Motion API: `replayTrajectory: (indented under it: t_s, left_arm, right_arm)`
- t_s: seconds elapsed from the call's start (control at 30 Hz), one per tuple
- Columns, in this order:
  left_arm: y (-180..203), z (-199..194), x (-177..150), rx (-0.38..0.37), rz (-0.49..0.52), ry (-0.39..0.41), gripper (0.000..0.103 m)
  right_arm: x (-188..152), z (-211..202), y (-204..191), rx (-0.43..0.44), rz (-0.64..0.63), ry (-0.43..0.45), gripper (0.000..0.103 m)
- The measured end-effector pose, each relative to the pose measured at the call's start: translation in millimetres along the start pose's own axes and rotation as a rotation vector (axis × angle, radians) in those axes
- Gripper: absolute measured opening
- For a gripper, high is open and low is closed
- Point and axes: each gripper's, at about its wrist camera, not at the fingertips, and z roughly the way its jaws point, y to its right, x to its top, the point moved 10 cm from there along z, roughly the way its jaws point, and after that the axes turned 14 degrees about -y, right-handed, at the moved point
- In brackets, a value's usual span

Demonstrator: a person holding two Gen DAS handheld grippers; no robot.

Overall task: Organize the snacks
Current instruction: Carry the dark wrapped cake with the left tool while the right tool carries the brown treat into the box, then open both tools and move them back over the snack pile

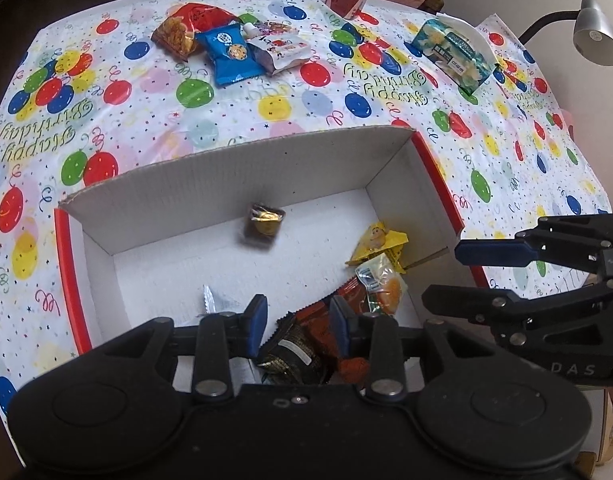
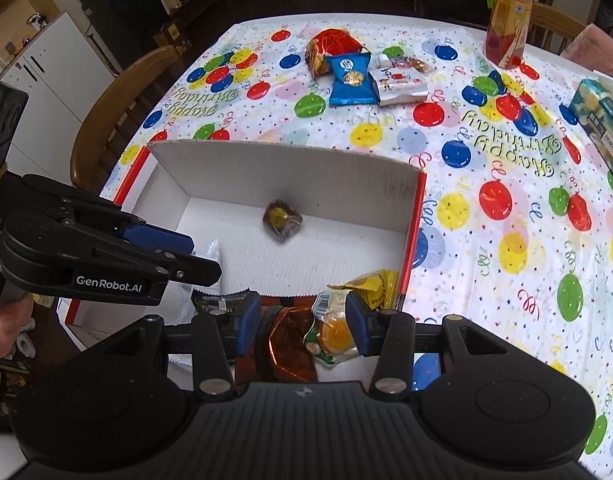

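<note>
A white cardboard box (image 1: 242, 176) with red outer sides sits on the balloon tablecloth. A small brown-and-gold snack (image 1: 262, 226) shows blurred over the box floor, also seen as the brown snack (image 2: 281, 220). Near the box's right corner lie a yellow packet (image 1: 380, 240), an orange jelly packet (image 1: 384, 286), a red-brown wrapper (image 2: 288, 340) and a dark gold packet (image 1: 292, 350). My left gripper (image 1: 298, 320) hangs open above these, holding nothing. My right gripper (image 2: 302, 320) is open too, over the jelly packet (image 2: 334, 330). Each gripper appears in the other's view: right gripper (image 1: 442, 274), left gripper (image 2: 206, 256).
At the far side of the table lie a red chip bag (image 1: 186, 26), a blue cookie packet (image 1: 230, 54) and a white packet (image 1: 280, 50). A tissue pack (image 1: 452, 54) lies far right, a bottle (image 2: 508, 16) at the back. A wooden chair (image 2: 110, 112) stands left.
</note>
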Motion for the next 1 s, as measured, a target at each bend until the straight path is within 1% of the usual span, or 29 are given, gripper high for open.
replayTrajectory:
  t_s: [0.17, 0.27, 0.33, 0.37, 0.4, 0.5, 0.53, 0.57, 0.6, 0.63, 0.73, 0.8, 0.87, 0.93, 1.0]
  left_arm:
    - [-1.4, -8.6, 8.2, 0.0, -0.001, 0.022, 0.036]
    - [-1.9, -16.3, 14.2, 0.004, 0.001, 0.046, 0.044]
    - [-2.3, -22.1, 18.6, 0.014, 0.002, 0.068, 0.058]
    - [-2.7, -25.0, 21.0, 0.019, 0.005, 0.078, 0.059]
    - [-2.7, -27.3, 23.3, 0.022, 0.007, 0.085, 0.061]
    - [-3.4, -34.1, 32.1, 0.023, 0.006, 0.104, 0.062]
    - [-3.7, -36.2, 35.7, 0.026, 0.006, 0.111, 0.064]
    - [-4.5, -38.8, 39.2, 0.03, 0.005, 0.121, 0.067]
    - [-5.3, -41.5, 43.3, 0.036, 0.002, 0.132, 0.074]
    - [-6.3, -44.6, 47.3, 0.043, 0.0, 0.145, 0.079]
    - [-8.4, -51.2, 60.6, 0.058, -0.005, 0.173, 0.083]
    - [-10.5, -53.9, 69.9, 0.06, -0.018, 0.186, 0.085]
    - [-12.4, -56.2, 79.3, 0.071, -0.029, 0.201, 0.089]
    - [-14.7, -57.5, 89.3, 0.087, -0.041, 0.215, 0.095]
    - [-17.9, -58.8, 100.8, 0.102, -0.056, 0.231, 0.1]
  right_arm:
    - [9.5, -8.8, 6.3, -0.002, 0.006, 0.012, 0.046]
    - [17.3, -17.1, 9.5, 0.001, 0.007, 0.027, 0.046]
    - [23.0, -22.7, 11.7, -0.001, 0.003, 0.038, 0.052]
    - [26.2, -25.7, 13.0, -0.004, 0.002, 0.047, 0.059]
    - [29.2, -28.5, 14.3, -0.007, 0.003, 0.056, 0.061]
    - [39.5, -35.6, 19.6, -0.004, 0.006, 0.069, 0.062]
    - [43.8, -37.8, 21.5, -0.005, 0.006, 0.073, 0.063]
    - [47.9, -40.1, 23.5, -0.006, 0.005, 0.079, 0.067]
    - [52.1, -42.4, 25.6, -0.009, 0.004, 0.085, 0.072]
    - [56.6, -44.7, 27.8, -0.012, 0.003, 0.092, 0.074]
    - [70.4, -49.1, 35.1, -0.023, 0.0, 0.099, 0.076]
    - [79.5, -50.8, 41.3, -0.038, 0.001, 0.101, 0.081]
    - [89.9, -52.7, 46.8, -0.05, -0.006, 0.105, 0.081]
    - [102.0, -56.1, 53.6, -0.054, -0.006, 0.114, 0.081]
    - [115.2, -59.5, 61.0, -0.057, -0.005, 0.124, 0.081]
